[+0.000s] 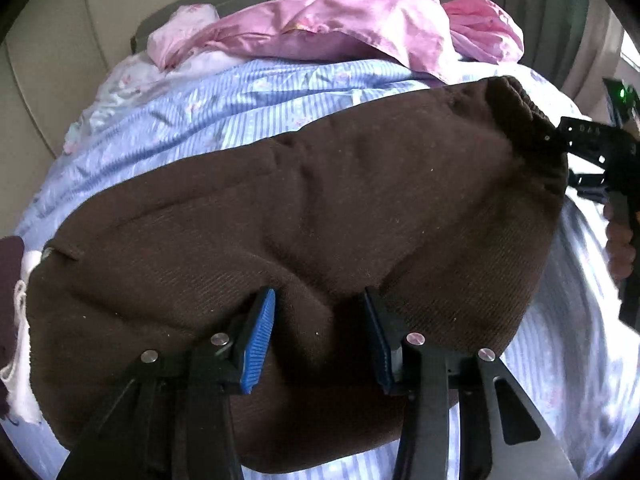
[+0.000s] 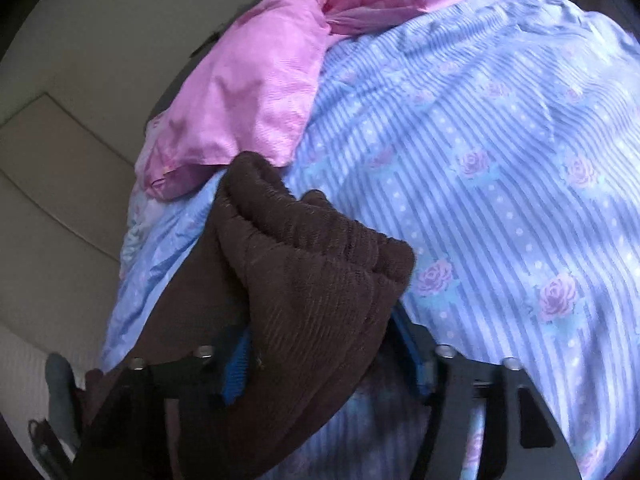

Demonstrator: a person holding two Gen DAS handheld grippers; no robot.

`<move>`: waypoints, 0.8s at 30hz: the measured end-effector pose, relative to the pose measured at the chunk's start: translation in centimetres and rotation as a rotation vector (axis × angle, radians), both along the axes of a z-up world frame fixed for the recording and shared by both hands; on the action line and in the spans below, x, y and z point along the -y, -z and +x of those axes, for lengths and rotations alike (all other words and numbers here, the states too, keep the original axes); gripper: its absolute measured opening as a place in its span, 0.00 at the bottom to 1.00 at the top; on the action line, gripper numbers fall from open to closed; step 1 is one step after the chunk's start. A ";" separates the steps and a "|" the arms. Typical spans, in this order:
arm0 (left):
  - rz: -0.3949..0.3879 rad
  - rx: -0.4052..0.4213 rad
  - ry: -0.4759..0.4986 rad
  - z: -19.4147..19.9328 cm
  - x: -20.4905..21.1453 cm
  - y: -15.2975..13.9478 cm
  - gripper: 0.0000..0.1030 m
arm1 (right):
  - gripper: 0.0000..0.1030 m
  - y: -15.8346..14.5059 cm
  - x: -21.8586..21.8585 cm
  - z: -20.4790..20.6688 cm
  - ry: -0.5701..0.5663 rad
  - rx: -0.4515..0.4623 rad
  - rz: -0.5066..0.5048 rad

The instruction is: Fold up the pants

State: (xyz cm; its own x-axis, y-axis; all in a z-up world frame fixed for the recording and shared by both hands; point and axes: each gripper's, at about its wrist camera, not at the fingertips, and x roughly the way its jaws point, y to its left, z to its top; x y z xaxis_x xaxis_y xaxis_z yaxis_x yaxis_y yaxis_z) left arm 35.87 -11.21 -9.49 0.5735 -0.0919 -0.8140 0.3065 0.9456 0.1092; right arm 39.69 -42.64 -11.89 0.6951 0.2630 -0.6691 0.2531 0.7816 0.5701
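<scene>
The brown corduroy pants (image 1: 304,224) lie spread across the blue striped bed cover (image 1: 224,120). My left gripper (image 1: 320,332) has its blue-padded fingers (image 1: 260,340) set wide apart, pressed into the near edge of the pants with cloth bulging between them. My right gripper (image 2: 324,356) holds the gathered elastic waistband (image 2: 312,240) bunched between its jaws, lifted above the cover. The right gripper also shows in the left wrist view (image 1: 560,136) at the waistband's far right corner.
A pink quilt (image 1: 340,20) is heaped at the bed's far end, also in the right wrist view (image 2: 248,96). White and dark purple cloth (image 1: 16,280) lies at the left edge. A beige padded wall (image 1: 48,60) rises behind the bed.
</scene>
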 end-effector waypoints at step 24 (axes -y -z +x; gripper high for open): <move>-0.023 -0.050 -0.001 4.4 1.1 -1.0 0.15 | 0.24 -9.6 -2.7 -3.3 -0.062 0.163 -0.212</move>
